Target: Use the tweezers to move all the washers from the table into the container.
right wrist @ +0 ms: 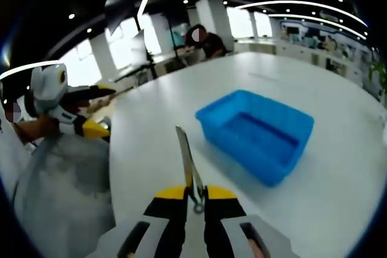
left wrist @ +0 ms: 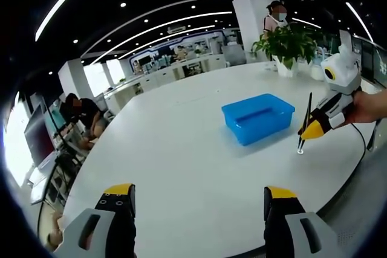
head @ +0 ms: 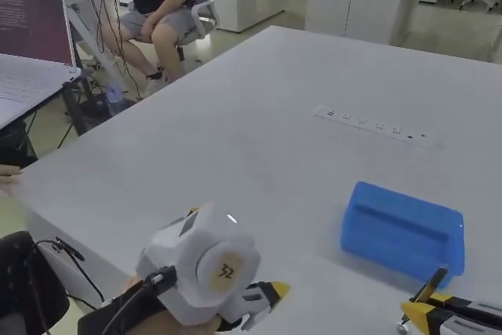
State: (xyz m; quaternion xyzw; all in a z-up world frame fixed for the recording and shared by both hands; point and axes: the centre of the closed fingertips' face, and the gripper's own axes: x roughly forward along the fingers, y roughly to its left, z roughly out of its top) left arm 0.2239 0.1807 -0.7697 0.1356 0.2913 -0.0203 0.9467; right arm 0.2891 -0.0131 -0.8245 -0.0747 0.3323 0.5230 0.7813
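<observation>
The white table [head: 235, 131] spans the head view, with the blue container [head: 401, 229] at lower right. The left gripper [left wrist: 199, 209] (bottom of its own view) gapes, released. The right gripper [right wrist: 195, 196] clenches the tweezers [right wrist: 186, 155], which stand just beside the container.

The tabletop [head: 235, 139] is smooth, matt white with a faint soft sheen. The container [head: 401, 229] looks like smooth blue plastic, slightly translucent, with dull highlights along its rim. The tweezers [right wrist: 186, 155] are thin metal with a muted shine. The left hand-held gripper [left wrist: 199, 193] and right hand-held gripper [right wrist: 196, 194] have smooth, lightly glossy white plastic shells and matt yellow-and-black jaw tips. The power strip [head: 375, 125] is white plastic.
</observation>
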